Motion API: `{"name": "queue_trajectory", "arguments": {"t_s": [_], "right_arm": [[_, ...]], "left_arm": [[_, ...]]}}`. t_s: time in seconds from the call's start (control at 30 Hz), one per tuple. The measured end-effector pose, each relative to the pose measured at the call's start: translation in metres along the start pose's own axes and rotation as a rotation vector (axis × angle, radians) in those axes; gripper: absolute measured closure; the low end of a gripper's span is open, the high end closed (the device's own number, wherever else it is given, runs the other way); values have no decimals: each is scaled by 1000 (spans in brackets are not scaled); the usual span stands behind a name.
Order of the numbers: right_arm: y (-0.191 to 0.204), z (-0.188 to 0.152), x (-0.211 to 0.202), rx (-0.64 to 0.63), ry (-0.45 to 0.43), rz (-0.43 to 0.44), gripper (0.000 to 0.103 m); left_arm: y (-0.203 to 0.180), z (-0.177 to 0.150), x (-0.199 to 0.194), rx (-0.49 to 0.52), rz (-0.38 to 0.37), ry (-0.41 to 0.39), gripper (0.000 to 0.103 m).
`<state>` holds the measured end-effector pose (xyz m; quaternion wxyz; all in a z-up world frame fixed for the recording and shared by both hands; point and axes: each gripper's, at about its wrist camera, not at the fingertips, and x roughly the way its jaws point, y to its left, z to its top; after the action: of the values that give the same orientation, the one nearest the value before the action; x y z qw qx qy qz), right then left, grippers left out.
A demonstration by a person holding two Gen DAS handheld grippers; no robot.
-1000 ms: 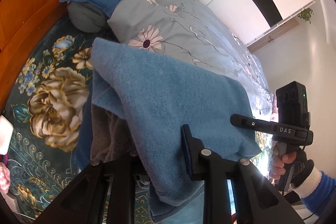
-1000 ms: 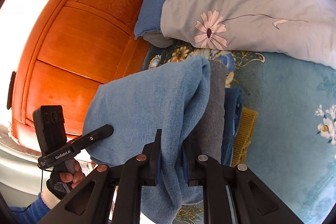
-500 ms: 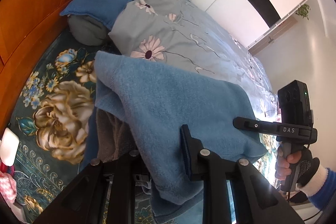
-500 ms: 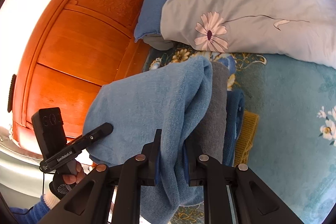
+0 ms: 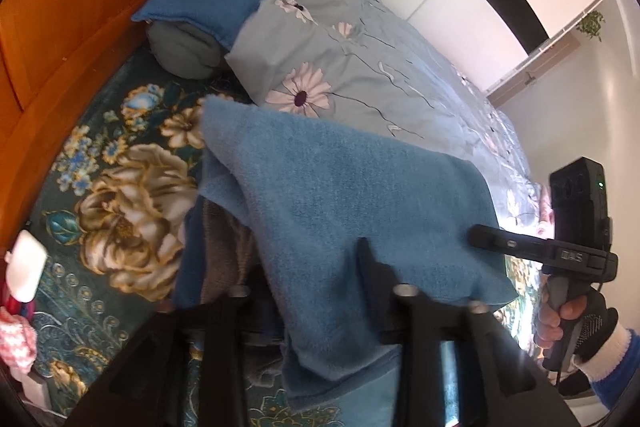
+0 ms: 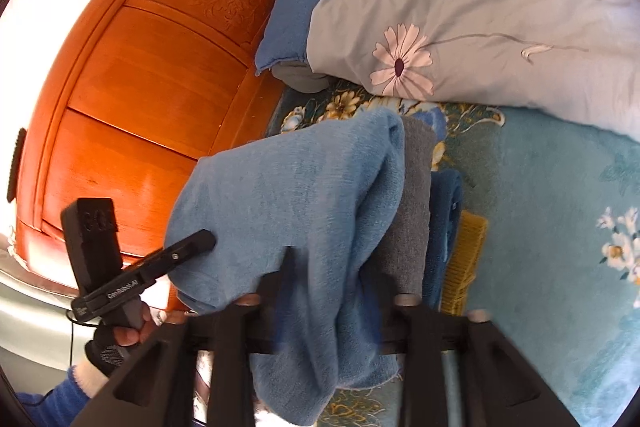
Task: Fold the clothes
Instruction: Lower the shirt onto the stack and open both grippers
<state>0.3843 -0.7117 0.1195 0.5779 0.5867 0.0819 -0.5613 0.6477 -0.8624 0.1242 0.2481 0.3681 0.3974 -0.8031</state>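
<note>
held up over the bed (image 5: 120, 163), near the wooden headboard (image 6: 132, 99): light blue towel (image 5: 352, 195), draped across both tools. left gripper (image 5: 308, 283) pinched shut on the towel's left end, cloth bunched between the fingers (image 5: 372, 267) and spilling below them. right gripper (image 6: 332, 279) likewise clamped tight on the other end, fabric hanging down between its fingers (image 6: 288, 267). behind the towel, grey cloth (image 6: 408, 203) and dark blue cloth (image 6: 444, 215) on the bed. beyond, floral duvet (image 6: 480, 27).

Floral bedspread (image 5: 120, 219): folded towel stack (image 6: 424, 211), grey pillow (image 5: 182, 47), daisy-print quilt (image 5: 352, 67) lying on it.
</note>
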Motion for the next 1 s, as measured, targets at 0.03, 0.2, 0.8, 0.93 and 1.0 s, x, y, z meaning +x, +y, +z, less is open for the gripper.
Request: {"name": "queue_trajectory", "arguments": {"t_s": [0.03, 0.2, 0.8, 0.93, 1.0], "right_arm": [[1, 0, -4, -7, -8, -11, 35], [8, 0, -22, -41, -45, -64, 28], [62, 10, -25, -198, -115, -40, 14], [55, 11, -11, -170, -66, -61, 50], [51, 10, -5, -156, -47, -74, 59]], "left_arm": [[1, 0, -7, -3, 9, -22, 42], [2, 3, -40, -11, 58, -95, 27], [-48, 0, -4, 100, 27, 3, 17], [-45, -2, 3, 86, 25, 18, 17], [-43, -3, 4, 77, 20, 19, 17]]}}
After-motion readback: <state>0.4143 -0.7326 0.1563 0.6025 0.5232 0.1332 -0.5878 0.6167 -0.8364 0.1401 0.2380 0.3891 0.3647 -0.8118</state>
